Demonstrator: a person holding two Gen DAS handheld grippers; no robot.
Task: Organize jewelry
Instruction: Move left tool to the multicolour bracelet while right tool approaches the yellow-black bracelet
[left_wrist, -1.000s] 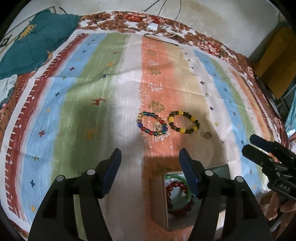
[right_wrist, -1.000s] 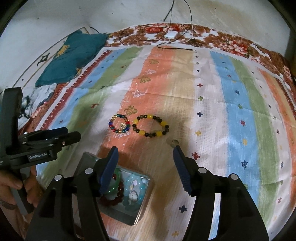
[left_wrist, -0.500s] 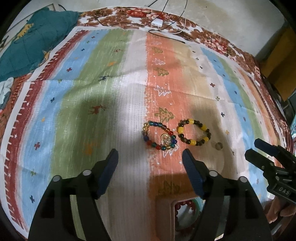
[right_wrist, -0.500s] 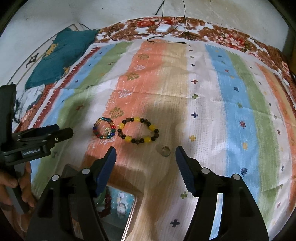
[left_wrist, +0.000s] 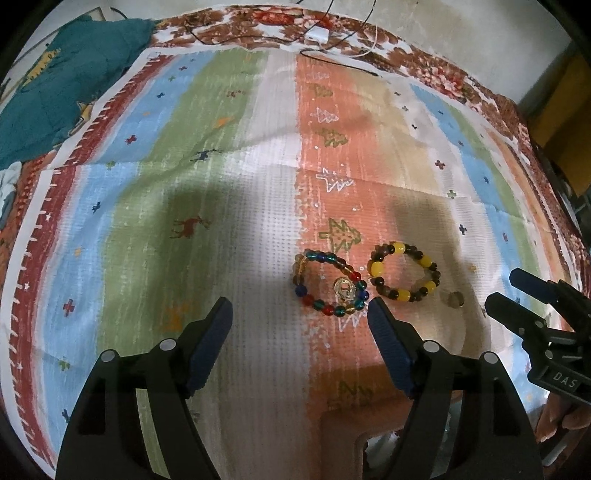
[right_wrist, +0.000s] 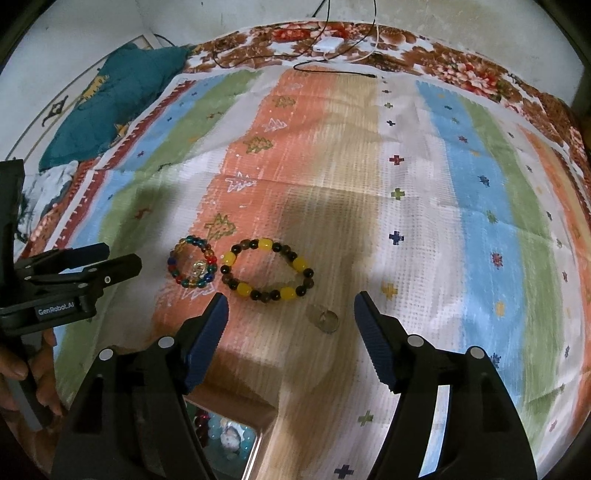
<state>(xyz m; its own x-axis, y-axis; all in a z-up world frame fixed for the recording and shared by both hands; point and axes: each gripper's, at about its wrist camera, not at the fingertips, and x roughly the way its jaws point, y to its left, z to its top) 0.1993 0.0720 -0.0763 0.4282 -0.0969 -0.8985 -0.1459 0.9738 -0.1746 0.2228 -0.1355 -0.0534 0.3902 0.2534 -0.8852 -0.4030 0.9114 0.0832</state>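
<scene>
A: Why are both bracelets lying side by side at mid-frame on the striped cloth (left_wrist: 258, 206)?

B: Probably for easy picking. The multicolour bracelet (left_wrist: 330, 285) is sitting just ahead of the left claw (left_wrist: 299, 319), which is spread and empty; the yellow-and-dark bracelet (right_wrist: 266, 270) is lying before the right claw (right_wrist: 290, 312), still widening (nothing between). The box (right_wrist: 225, 435) is waiting at bottom.

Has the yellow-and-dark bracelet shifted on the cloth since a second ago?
No. The yellow-and-dark bracelet lies beside the same tree motif; only the camera moved.
</scene>
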